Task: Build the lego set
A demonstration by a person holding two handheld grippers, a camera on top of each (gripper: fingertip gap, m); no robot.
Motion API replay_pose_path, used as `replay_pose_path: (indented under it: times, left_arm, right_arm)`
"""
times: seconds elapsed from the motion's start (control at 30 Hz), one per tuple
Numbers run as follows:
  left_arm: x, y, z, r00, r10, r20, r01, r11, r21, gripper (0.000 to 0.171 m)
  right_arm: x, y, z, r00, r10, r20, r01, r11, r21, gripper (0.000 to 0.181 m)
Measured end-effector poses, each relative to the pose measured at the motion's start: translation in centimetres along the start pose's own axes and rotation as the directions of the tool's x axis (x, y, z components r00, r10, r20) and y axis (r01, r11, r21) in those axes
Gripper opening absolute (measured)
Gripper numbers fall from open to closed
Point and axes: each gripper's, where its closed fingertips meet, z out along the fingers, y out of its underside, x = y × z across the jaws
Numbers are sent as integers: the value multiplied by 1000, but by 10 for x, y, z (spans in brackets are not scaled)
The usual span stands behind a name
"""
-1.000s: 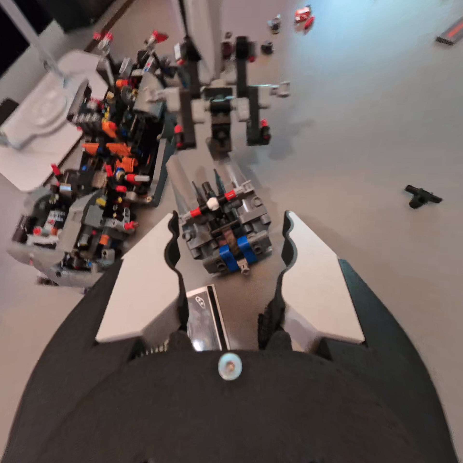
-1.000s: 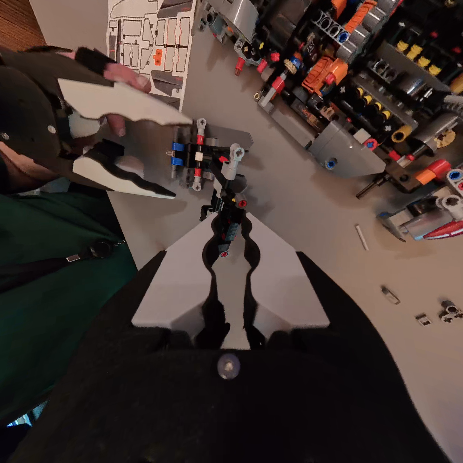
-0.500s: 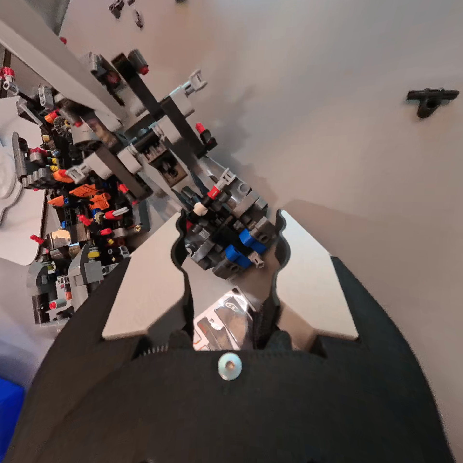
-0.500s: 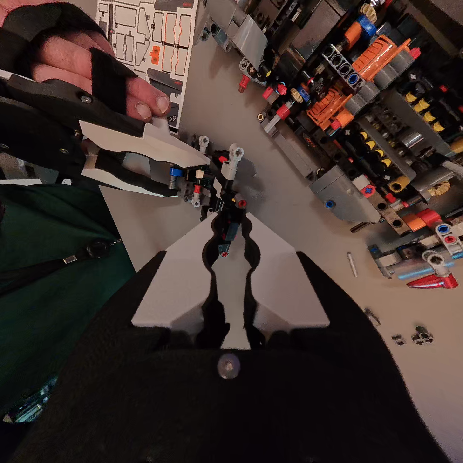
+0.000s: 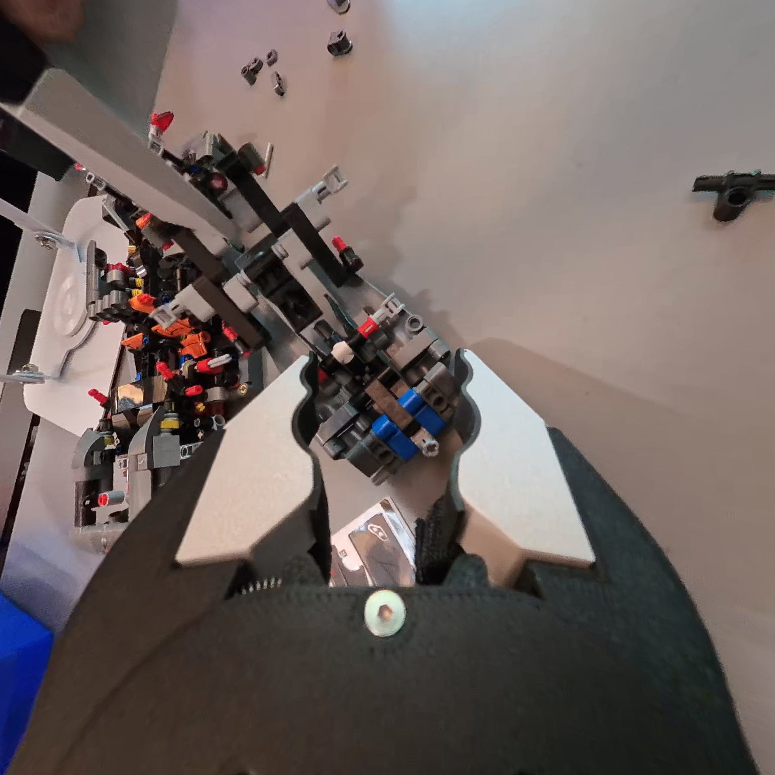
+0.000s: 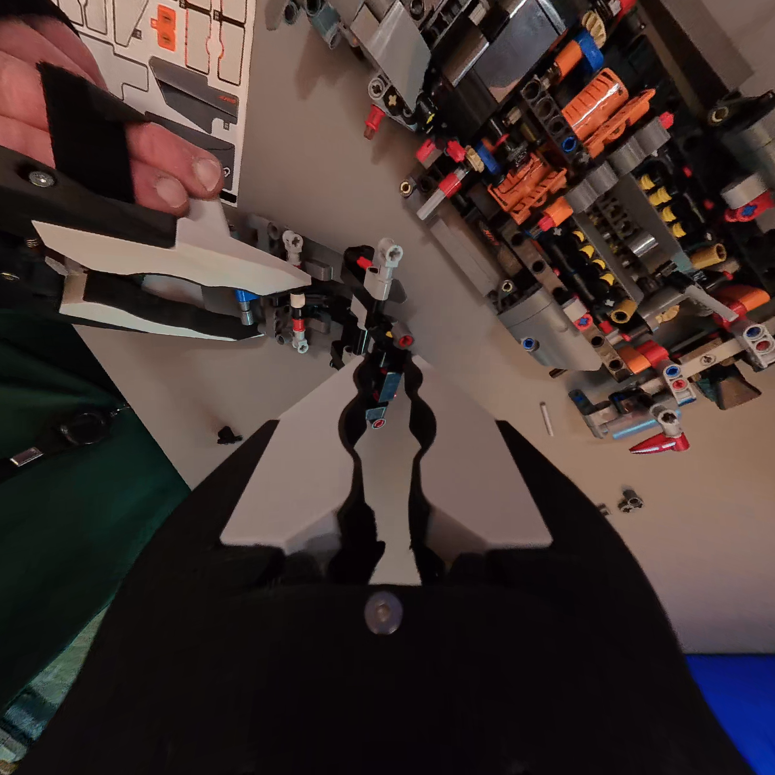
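The grey sub-assembly with blue bricks [image 5: 390, 402] sits between the left gripper [image 5: 383, 365] fingers, which close on its sides above the grey table [image 5: 587, 209]. The right gripper [image 6: 383, 369] is clenched on a slim black-and-red assembly [image 6: 383, 377] joined to it. Beyond lie a sticker sheet [image 6: 188, 63] and the large orange-and-grey model [image 6: 587, 188].

Left gripper [image 5: 383, 365]: black textured body, silver hex screw at centre, pale grey wedge fingers [image 5: 260, 453] with wavy black-edged inner profile, small spring visible at left finger root. Right gripper [image 6: 383, 369]: same build. Person wore dark green top [image 6: 63, 482], black strap across hand [image 6: 105, 138].
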Motion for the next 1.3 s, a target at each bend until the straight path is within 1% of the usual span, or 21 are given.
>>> replay_pose_path:
  times: [0.23,0.27,0.5,0.7,0.8,0.87,0.93,0.97,1.03,1.1,1.17,1.23,1.3]
  left_arm:
    - [1,-1,0,1000,-10,13,10,1000,5,63]
    - [1,-1,0,1000,-11,14,11,1000,4,63]
    - [1,-2,0,999,-12,33,12,1000,7,63]
    - [1,-2,1,999,-18,36,17,1000,14,63]
    - [1,-2,1,999,-23,32,22,1000,19,63]
    - [1,-3,1,999,-22,31,21,1000,21,63]
    - [1,-3,1,999,-25,30,24,999,24,63]
    - [1,-3,1,999,-27,29,26,999,26,63]
    - [1,-3,1,999,-33,25,32,999,30,63]
    - [1,-3,1,999,-34,23,33,999,34,63]
    - [1,-3,1,999,-33,23,32,999,35,63]
    - [1,-3,1,999,-38,22,37,999,38,64]
    - [0,-3,1,999,-42,17,41,998,41,64]
  right_arm:
    - [1,0,0,997,-9,-80,9,1000,9,12]
    - [2,-1,-2,994,-6,-106,9,1000,22,12]
    - [2,2,-6,961,-36,-275,38,999,3,12]
    - [-3,0,-5,941,-50,-334,57,998,11,12]
    - [-8,-2,-2,958,-32,-287,50,997,55,14]
    - [-14,-3,2,974,-12,-227,31,996,83,22]
    - [-13,-2,2,978,-5,-208,27,994,105,25]
    - [-15,-3,2,985,2,-170,21,991,130,27]
    - [-12,1,4,988,9,-154,11,992,125,35]
    - [-16,0,6,997,-13,-79,26,986,167,35]
    - [-19,5,7,999,18,50,-27,981,193,40]
    - [-24,8,4,988,1,152,-38,970,239,42]
    - [-20,13,9,985,1,171,-43,968,246,43]
